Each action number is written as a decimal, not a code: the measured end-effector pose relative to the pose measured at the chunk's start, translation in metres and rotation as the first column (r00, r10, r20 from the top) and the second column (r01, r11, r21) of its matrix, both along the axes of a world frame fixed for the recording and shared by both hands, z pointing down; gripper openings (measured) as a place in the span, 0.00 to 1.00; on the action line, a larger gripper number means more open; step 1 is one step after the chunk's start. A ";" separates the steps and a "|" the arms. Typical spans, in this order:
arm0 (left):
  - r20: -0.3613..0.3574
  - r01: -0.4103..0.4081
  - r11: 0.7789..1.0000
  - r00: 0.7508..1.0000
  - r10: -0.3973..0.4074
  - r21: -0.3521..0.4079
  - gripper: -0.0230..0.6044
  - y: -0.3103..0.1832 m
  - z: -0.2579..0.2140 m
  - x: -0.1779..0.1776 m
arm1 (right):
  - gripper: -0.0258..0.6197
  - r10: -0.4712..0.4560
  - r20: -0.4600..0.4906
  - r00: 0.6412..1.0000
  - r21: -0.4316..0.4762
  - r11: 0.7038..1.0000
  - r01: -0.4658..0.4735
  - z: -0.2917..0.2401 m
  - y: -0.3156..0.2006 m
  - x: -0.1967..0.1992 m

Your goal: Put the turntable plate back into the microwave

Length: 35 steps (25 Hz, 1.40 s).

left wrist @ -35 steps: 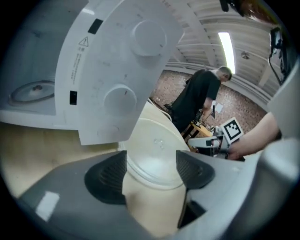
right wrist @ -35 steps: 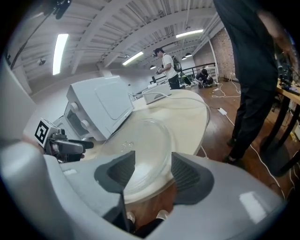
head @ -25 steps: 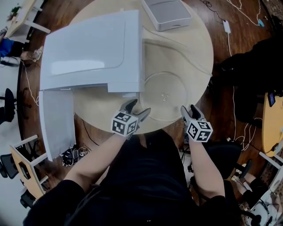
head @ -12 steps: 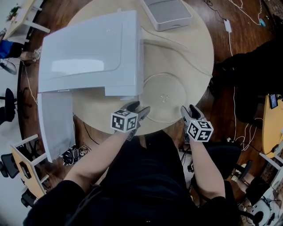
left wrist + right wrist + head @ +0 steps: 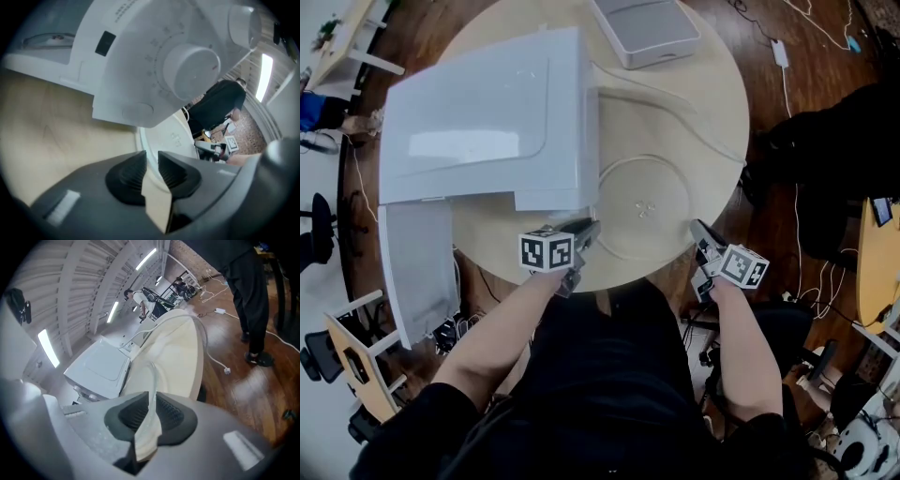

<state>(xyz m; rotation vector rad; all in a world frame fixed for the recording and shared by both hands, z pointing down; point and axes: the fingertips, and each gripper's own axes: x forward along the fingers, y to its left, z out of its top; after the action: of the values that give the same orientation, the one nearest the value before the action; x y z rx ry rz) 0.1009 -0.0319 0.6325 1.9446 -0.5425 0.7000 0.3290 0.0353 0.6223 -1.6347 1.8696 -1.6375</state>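
Note:
The clear glass turntable plate (image 5: 645,208) lies flat on the round wooden table (image 5: 698,103), just right of the white microwave (image 5: 487,122). My left gripper (image 5: 584,232) is at the plate's near-left rim and my right gripper (image 5: 702,234) at its near-right rim. In the left gripper view the closing jaws (image 5: 151,157) have the plate's edge (image 5: 171,136) running between the pads, under the microwave's dial (image 5: 192,65). Seen from the right gripper, the closing jaws (image 5: 151,401) pinch the glass rim (image 5: 153,373).
The microwave's door (image 5: 417,267) hangs open past the table's near-left edge. A grey flat box (image 5: 645,28) sits at the table's far side, and a white cord (image 5: 675,98) crosses the tabletop. A person in dark clothes (image 5: 839,122) stands at the right.
Both grippers rolled about their own line and their jaws went from wide open to nearly together on the plate's rim. The plate and microwave lie where they were.

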 end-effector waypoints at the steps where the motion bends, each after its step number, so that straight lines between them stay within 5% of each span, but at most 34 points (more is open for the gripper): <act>1: -0.009 0.005 1.000 1.000 -0.006 -0.016 0.16 -0.001 0.000 -0.001 | 0.12 0.007 0.048 0.999 -0.011 1.000 -0.006 -0.002 -0.003 -0.002; 5: -0.047 0.050 0.994 0.997 -0.055 -0.094 0.14 -0.004 0.001 -0.008 | 0.19 -0.054 0.273 0.961 0.012 0.999 0.052 -0.015 -0.012 -0.016; 8: -0.072 0.054 0.989 0.995 -0.064 -0.136 0.13 -0.005 0.001 -0.010 | 0.19 -0.129 0.342 0.931 0.055 0.992 0.117 -0.015 -0.006 -0.021; 11: -0.087 0.024 0.987 0.995 -0.038 -0.162 0.13 -0.002 0.001 -0.009 | 0.09 -0.099 0.390 0.915 0.056 0.995 0.084 -0.008 0.003 -0.020; 20: -0.085 -0.050 0.988 0.996 0.038 -0.148 0.13 0.015 0.001 -0.011 | 0.10 -0.116 0.223 0.968 0.023 0.993 0.114 -0.001 0.023 -0.019; 35: -0.091 -0.146 0.981 0.987 0.134 -0.129 0.13 0.056 -0.005 -0.017 | 0.10 -0.083 0.200 0.976 0.070 0.995 0.070 -0.015 0.071 -0.030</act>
<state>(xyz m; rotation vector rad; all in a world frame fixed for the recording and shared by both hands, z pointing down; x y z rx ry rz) 0.0834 0.0236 0.6272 1.8879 -0.3015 0.7226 0.2992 0.1066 0.6077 -1.3315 1.8810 -1.6855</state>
